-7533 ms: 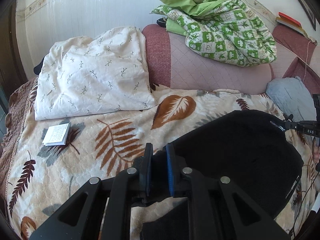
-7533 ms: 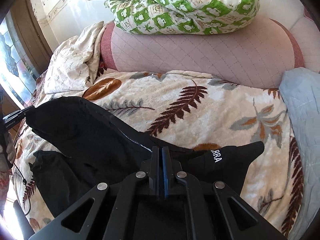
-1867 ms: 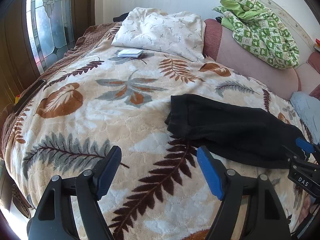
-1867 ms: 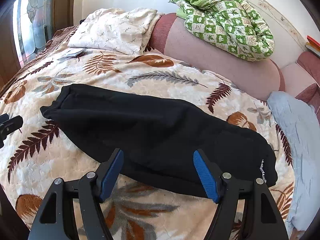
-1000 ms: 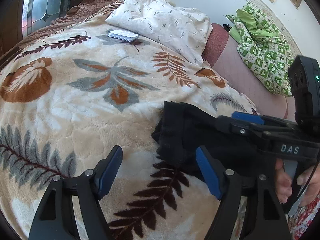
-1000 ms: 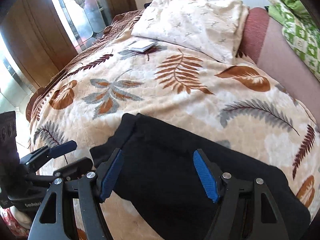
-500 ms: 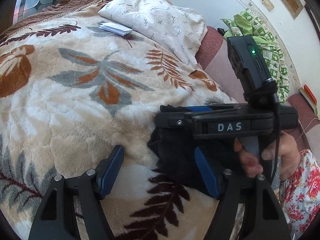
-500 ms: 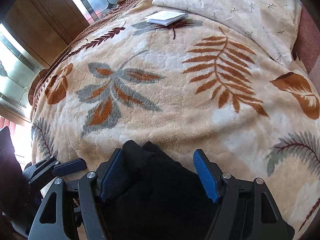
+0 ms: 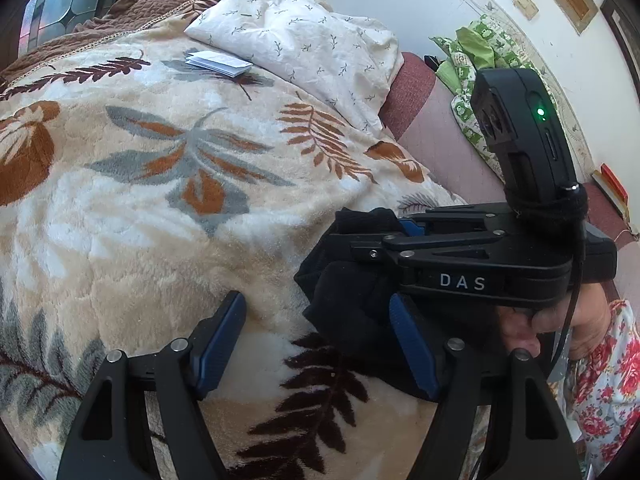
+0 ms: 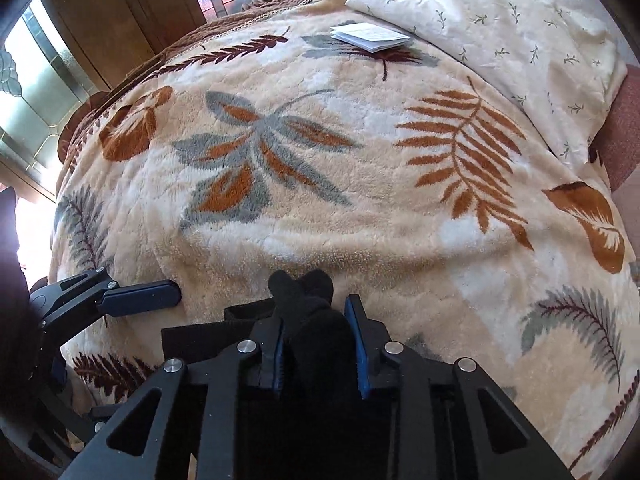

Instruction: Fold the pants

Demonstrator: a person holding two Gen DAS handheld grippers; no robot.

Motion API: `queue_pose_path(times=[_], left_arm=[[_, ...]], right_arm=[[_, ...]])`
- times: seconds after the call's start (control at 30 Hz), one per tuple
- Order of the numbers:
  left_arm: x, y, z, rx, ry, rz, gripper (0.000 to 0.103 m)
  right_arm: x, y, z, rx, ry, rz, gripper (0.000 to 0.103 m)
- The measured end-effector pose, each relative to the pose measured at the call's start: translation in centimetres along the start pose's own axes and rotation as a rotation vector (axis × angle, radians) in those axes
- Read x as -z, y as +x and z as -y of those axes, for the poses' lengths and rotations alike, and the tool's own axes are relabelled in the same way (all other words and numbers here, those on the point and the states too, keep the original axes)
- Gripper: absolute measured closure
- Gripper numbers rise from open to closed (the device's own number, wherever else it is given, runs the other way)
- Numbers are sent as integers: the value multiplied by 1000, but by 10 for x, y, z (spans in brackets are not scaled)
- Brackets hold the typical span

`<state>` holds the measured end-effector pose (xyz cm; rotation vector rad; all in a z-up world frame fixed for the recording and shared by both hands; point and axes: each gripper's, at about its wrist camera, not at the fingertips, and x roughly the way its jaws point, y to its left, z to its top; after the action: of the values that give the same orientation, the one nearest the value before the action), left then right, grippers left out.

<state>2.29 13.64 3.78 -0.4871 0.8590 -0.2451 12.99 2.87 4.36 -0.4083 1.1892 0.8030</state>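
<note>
Right tool [image 10: 316, 344]: clamped on a bunched end of black pants [image 9: 352, 300], near the bed's front edge. Left tool [image 9: 316, 344]: spread, beside that end, holding nothing. Step: second-fold grasp; next, left tool pinches neighbouring corner. Far: pillow [image 9: 304, 44].

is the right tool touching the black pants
Touching: in the right wrist view the right tool has closed on a bunched end of the black pants.

Black pants [image 9: 352, 300] lie bunched on the bed, corner lifted.
</note>
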Motion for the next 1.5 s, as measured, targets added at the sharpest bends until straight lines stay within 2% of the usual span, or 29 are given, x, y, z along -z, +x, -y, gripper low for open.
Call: queue_pose_path(times=[0.13, 0.27, 0.53, 0.57, 0.6, 0.63, 0.7, 0.8, 1.07, 1.27, 1.43, 1.5], left_arm=[[-9, 4, 5, 10, 30, -7, 29], [-14, 19, 9, 59, 54, -43, 29], [-21, 38, 8, 276, -6, -70, 29], [-21, 38, 9, 300, -11, -75, 43], [-22, 38, 11, 333, -10, -83, 63], [-23, 36, 14, 347, -7, -88, 68], [-23, 28, 23, 329, 22, -75, 72], [-23, 20, 40, 317, 59, -60, 73], [-17, 5, 104, 356, 112, -47, 73], [6, 31, 170, 359, 167, -100, 73], [32, 64, 214, 337, 210, -152, 73], [43, 75, 229, 319, 227, -163, 67]], right_arm=[[3, -17, 5, -14, 23, 36, 75], [4, -33, 9, -29, 46, 72, 75], [7, -50, 16, -47, 80, 114, 75], [7, -52, 17, -49, 86, 118, 75], [8, -53, 19, -55, 91, 121, 75], [9, -53, 20, -58, 95, 122, 75], [11, -54, 20, -50, 98, 121, 75], [16, -62, 23, -61, 117, 144, 75], [53, -110, 46, -59, 173, 218, 75], [108, -142, 83, -45, 262, 260, 74], [161, -150, 123, -30, 351, 260, 73], [181, -150, 139, -30, 390, 261, 70]])
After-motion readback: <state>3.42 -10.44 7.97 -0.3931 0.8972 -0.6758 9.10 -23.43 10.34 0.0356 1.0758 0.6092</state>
